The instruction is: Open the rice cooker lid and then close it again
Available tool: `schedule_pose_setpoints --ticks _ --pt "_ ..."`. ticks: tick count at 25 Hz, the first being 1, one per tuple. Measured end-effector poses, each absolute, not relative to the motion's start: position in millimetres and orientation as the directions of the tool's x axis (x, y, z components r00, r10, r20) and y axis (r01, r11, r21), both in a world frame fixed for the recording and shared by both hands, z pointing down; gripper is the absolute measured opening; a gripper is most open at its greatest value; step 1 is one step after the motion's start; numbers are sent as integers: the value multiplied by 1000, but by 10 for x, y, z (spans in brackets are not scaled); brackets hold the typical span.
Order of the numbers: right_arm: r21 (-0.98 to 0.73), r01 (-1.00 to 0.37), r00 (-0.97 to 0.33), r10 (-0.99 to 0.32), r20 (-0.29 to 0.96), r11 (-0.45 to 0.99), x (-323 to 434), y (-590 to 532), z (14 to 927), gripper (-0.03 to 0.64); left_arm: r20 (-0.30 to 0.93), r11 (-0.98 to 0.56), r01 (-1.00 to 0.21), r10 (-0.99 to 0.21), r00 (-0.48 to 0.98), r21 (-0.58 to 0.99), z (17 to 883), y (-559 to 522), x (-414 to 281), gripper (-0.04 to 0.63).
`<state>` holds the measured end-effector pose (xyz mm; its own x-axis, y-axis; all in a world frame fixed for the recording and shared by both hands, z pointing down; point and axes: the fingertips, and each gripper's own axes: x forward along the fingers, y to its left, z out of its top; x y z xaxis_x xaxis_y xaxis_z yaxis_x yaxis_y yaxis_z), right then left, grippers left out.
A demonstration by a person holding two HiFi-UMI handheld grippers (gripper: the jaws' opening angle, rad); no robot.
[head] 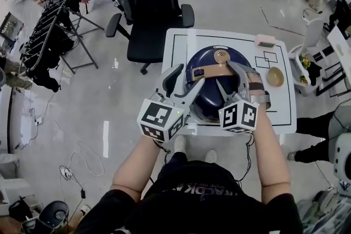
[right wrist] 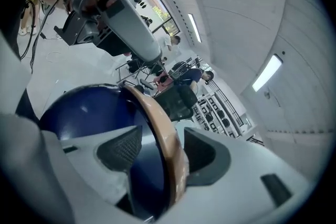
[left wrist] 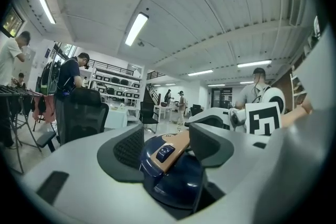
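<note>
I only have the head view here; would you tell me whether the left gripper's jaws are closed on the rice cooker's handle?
Observer: Not yet. The left gripper view shows the left gripper with its jaws apart, and the end of the tan handle lies between them with space on one side.
Operator: Thank you. Is the release button within its reach?
Observer: Yes, the dark blue button on that handle end sits right between the pads.
Operator: And the right gripper?
Observer: The right gripper straddles the handle's arch, with the blue lid showing in the gap between one pad and the handle.
</note>
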<state>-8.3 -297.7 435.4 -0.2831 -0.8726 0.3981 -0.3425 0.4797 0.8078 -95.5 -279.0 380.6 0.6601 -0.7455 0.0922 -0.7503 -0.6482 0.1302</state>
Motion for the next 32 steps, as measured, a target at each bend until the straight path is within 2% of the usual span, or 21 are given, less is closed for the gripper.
schedule_pose_setpoints --ticks 3,7,10,11,21,32 --pt "816 -335 -266 -878 398 471 -114 -3039 4359 252 92 -668 -732 -727 681 135 3829 -2853 -946 243" --pt "824 -321 -239 -882 406 467 -165 -3075 4366 218 89 -696 -704 -699 709 144 3840 -2928 -942 150" --pt "825 -328 -228 -886 403 460 -170 -3117 4376 202 97 -708 -692 -686 721 142 3879 -3010 -941 22" --pt "824 -331 -225 -887 404 460 -167 -3126 4379 202 101 -714 -686 -679 727 140 3897 -3034 -933 3" --pt "821 -360 -206 -896 394 443 -162 -3130 4377 201 163 -798 -599 -584 795 63 4039 -3101 -736 3" --pt "814 -382 -184 -900 396 437 -153 -3131 4383 201 170 -839 -538 -520 837 84 4150 -3117 -691 2"
